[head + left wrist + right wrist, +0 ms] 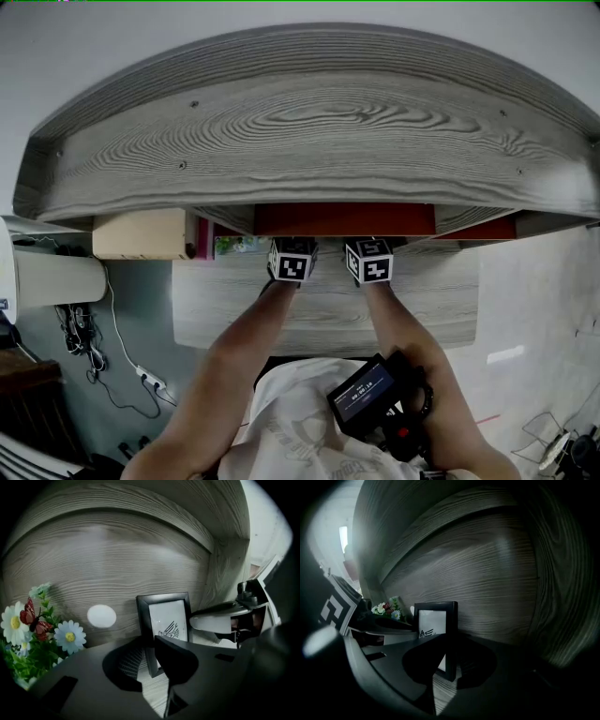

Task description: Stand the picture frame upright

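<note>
Both grippers are tucked in under the shelf, and your left gripper (149, 662) has its jaws closed on the left-hand rail of the picture frame (166, 618), low down near the bottom corner. Your right gripper (447, 667) mirrors it, looking clamped on the right-hand rail at about the same height. So the frame sits straight ahead of both sets of jaws, pinned between the two tools, its foot on the wood-grain board (440, 693) and the back panel (117, 559) close behind it. The flowers (42, 634) are well off to the left of your left gripper. The frame is up on its short edge in portrait, long axis running vertical, printed face turned back toward you. I can't tell whether a rear stand is out and bearing weight. I'd judge it light and stiff, with smooth dark rails that could slip under the pads and a glazed front that won't forgive a knock. The side rails are the right place to hold, so keep the pads off the glass and let go gently in case it topples.
</note>
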### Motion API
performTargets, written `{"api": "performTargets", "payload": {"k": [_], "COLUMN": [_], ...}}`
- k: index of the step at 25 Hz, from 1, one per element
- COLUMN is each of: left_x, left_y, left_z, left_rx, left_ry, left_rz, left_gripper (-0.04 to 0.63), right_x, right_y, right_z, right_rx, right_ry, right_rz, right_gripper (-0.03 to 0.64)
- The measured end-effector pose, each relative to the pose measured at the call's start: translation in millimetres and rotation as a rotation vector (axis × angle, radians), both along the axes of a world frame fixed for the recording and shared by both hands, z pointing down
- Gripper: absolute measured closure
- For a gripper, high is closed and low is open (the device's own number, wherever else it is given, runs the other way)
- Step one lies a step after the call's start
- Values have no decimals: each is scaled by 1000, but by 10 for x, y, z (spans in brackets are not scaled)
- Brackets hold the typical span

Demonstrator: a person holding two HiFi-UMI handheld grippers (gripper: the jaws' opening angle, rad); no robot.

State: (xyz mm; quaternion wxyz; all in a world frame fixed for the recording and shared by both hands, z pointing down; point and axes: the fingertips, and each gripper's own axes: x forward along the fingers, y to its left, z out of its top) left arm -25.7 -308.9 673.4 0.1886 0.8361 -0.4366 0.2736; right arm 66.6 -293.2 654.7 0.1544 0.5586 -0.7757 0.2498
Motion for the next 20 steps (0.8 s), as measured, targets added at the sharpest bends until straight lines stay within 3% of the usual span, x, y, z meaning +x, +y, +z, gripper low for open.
{"api": "performTargets", "payload": {"k": [9, 20], "left_x": [-22, -30], "left_y": [-63, -254], "left_z": [54, -47], "left_rx": [-15, 20], "left_ry": [12, 35], "left_rz": [-29, -65], "left_gripper": [514, 520], "right_x": [12, 31], "right_y": [-86, -220], "right_z": [20, 34], "right_rx": [10, 38], "right_ry": [-10, -12], "right_rz": [8, 16], "right_gripper": [549, 549]}}
